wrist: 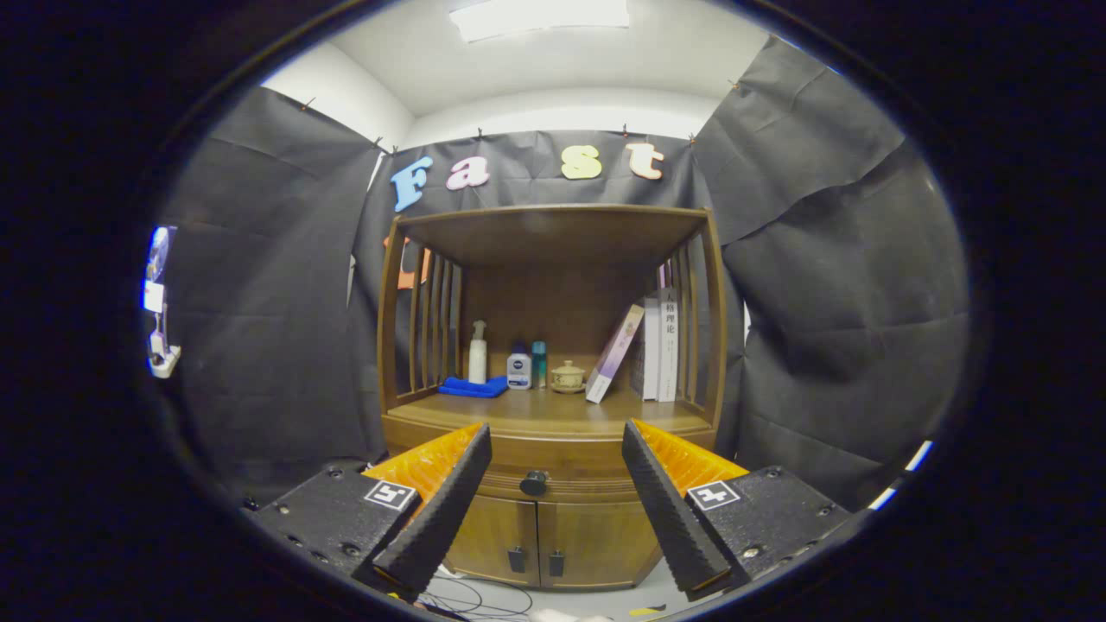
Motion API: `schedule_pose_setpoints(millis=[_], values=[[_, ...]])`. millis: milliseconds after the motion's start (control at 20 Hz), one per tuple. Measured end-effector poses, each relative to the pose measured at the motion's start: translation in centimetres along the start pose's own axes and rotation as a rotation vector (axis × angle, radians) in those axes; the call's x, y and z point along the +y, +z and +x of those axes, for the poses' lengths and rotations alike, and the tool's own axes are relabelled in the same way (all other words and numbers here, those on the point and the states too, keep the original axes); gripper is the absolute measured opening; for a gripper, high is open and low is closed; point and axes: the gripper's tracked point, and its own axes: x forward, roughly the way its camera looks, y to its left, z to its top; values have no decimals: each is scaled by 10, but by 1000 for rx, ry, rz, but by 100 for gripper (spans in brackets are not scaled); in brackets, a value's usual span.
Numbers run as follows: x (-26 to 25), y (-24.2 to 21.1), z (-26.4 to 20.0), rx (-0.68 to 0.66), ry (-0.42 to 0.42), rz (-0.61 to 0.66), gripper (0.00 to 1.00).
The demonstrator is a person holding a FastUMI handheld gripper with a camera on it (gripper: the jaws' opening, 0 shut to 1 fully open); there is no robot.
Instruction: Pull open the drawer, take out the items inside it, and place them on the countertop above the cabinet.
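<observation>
Wooden drawer (553,473) we see shut, its dark round knob (534,482) centred; our gripper (556,436) gapes wide, holding nothing, well short of it.

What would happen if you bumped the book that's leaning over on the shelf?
The leaning book would probably slide flat, since it rests tilted against the upright books. It looks stiff. The open gripper is well short of it.

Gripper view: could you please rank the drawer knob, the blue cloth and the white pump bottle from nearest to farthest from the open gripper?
Measured from the gripper:
1. Drawer knob, between the spread fingers, on the drawer front.
2. Blue cloth, on the countertop, beyond the left finger.
3. White pump bottle, standing just behind the cloth.
</observation>
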Motion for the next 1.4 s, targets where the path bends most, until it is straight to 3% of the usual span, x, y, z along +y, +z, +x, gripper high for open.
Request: schedule_pose_setpoints(millis=[200,1050,1150,1400], values=[[10,-32,30,3,0,-33,99],[14,-176,190,267,-79,-37,99],[14,-179,196,265,-81,-9,97],[21,-178,205,261,-72,19,74]])
